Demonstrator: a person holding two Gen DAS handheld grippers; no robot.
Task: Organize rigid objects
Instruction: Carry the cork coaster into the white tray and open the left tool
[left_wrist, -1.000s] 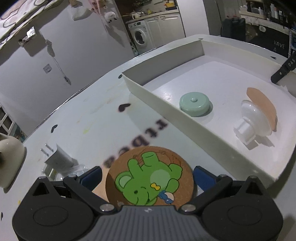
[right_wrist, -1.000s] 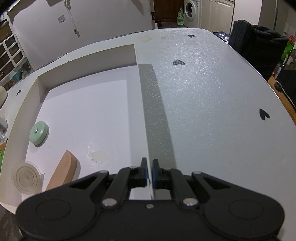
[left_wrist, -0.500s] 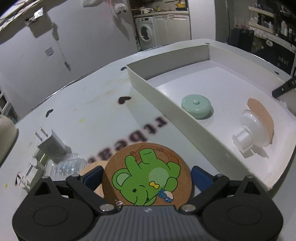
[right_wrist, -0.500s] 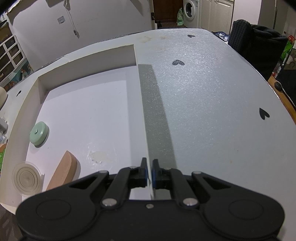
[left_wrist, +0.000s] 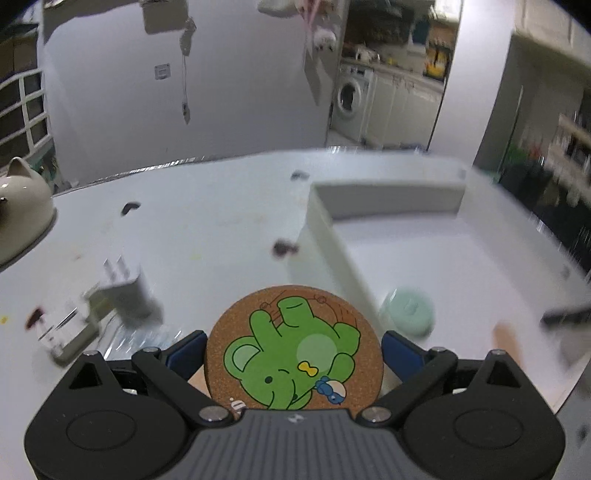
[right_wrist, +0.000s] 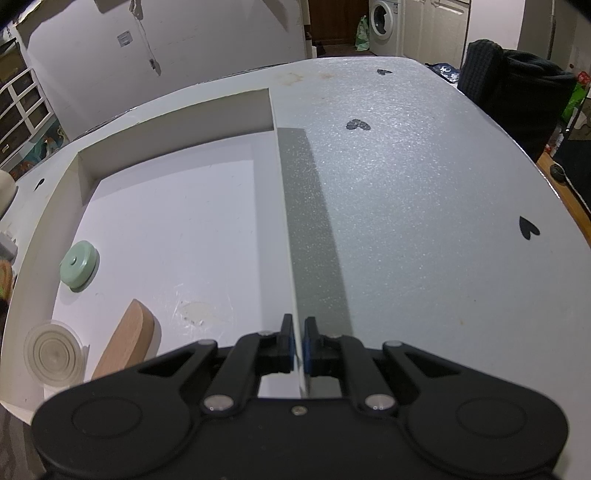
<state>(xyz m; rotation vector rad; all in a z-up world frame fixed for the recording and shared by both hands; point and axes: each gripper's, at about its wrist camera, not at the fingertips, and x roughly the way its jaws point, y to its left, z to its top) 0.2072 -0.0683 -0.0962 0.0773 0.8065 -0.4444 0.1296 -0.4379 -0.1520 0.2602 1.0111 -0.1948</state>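
Lifting off the white table (left_wrist: 207, 221), the left gripper (left_wrist: 293, 347) now carries the round cork coaster printed with a green bear (left_wrist: 293, 345) clear of the surface, and the view has swung so that the shallow white cardboard tray (left_wrist: 388, 194) lies ahead and to the right rather than alongside. Its jaws have just closed slightly and stand wide, clamped on the coaster's rim at either side. The right gripper (right_wrist: 299, 349) has not shifted: its jaws remain pinched together on the tray's thin right wall (right_wrist: 286, 206), steadying it. Inside the tray sit a pale wooden block (right_wrist: 125, 341), a clear ribbed plastic lid (right_wrist: 53, 356) and a mint-green round knob (right_wrist: 79, 264). With the coaster airborne, I judge that carrying it over the near wall comes next, while a white plug adapter (left_wrist: 125, 291) waits on the left.
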